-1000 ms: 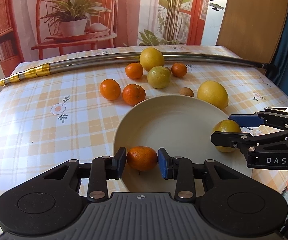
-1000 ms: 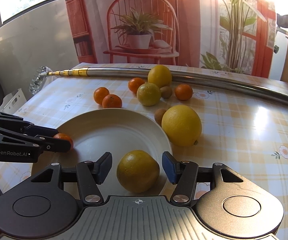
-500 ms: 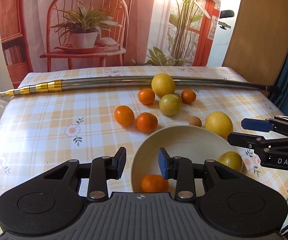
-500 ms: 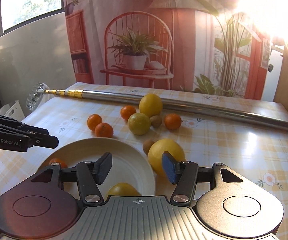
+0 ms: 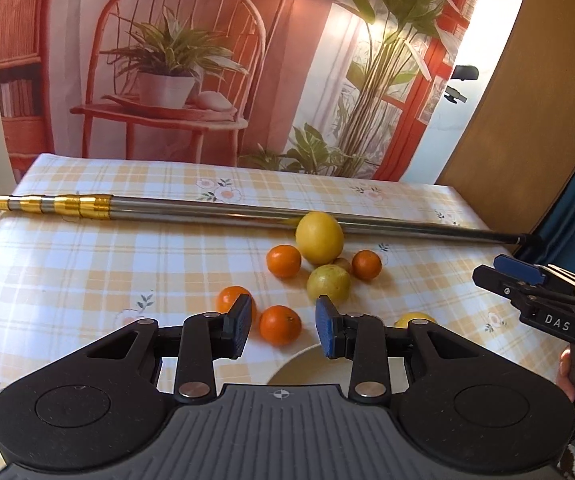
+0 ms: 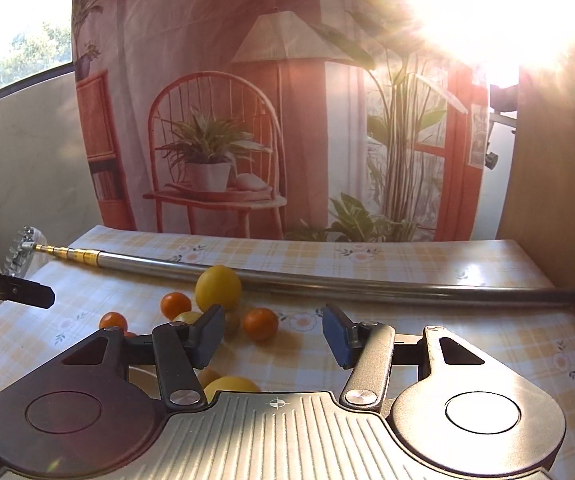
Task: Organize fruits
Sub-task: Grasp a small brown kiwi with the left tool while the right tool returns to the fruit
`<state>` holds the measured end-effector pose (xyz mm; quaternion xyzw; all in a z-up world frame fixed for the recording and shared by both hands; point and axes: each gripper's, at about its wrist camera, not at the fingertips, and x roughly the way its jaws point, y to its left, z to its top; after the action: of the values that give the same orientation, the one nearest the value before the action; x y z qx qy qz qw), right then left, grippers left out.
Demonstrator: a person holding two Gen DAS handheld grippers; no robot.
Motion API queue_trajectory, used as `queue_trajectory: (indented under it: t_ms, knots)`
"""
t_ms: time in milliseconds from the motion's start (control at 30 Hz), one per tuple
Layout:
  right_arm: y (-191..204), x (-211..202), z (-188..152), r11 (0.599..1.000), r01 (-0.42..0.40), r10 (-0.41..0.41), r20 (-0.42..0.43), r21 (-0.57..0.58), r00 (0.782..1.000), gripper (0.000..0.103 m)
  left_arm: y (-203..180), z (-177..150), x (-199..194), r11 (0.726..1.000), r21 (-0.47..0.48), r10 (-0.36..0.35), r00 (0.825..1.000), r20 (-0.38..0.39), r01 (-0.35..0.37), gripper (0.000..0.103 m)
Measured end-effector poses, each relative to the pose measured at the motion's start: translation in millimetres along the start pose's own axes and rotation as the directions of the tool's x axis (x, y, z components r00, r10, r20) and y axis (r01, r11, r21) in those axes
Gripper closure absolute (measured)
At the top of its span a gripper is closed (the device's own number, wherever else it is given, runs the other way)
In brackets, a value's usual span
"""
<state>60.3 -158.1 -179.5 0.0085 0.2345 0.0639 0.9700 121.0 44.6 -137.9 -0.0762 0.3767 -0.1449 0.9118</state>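
Note:
My left gripper [image 5: 283, 326] hangs open and empty above the near table, with an orange [image 5: 280, 325] lying on the cloth beyond its gap. Under it shows a sliver of the cream plate [image 5: 299, 364]. Farther off lie a big lemon [image 5: 319, 237], a greenish lime [image 5: 328, 283] and two oranges [image 5: 283, 261] [image 5: 366, 265]. Another orange [image 5: 229, 298] peeks from behind the left finger. My right gripper [image 6: 272, 336] is open and empty too, and is seen at the right as the right gripper [image 5: 487, 268]. A yellow fruit [image 6: 231, 384] sits just past its body.
A long metal telescopic pole [image 5: 215, 214] with gold bands lies across the back of the checked tablecloth [image 5: 87, 272]. A printed backdrop hangs behind, a wooden panel [image 5: 527, 100] stands at the right. The left gripper's tip [image 6: 45, 300] shows at the left edge. Strong glare fills the upper right.
Both grippers let go of their fruit in the plate, then rose and drew back. The plate and the two fruits in it have slid out of sight under the gripper bodies.

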Motion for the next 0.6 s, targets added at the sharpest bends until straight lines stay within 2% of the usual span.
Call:
queue_trajectory:
  t_ms: [167, 367, 600]
  knots:
    - [-6, 8, -2, 1.000, 0.018, -0.018, 0.002, -0.010, 1.000, 0.052, -17, 5, 35, 0.998, -0.013, -0.056, 0.996, -0.072, 0.055, 0.067]
    - [-21, 21, -10, 0.999, 0.017, -0.017, 0.000, 0.040, 1.000, 0.052, -41, 6, 79, 0.997, 0.022, -0.070, 0.982, -0.177, 0.075, 0.067]
    - [-43, 33, -25, 0.993, 0.022, -0.023, 0.010, 0.115, 1.000, 0.052, -39, 10, 119, 0.991, -0.111, -0.098, 0.957, -0.272, 0.070, 0.067]
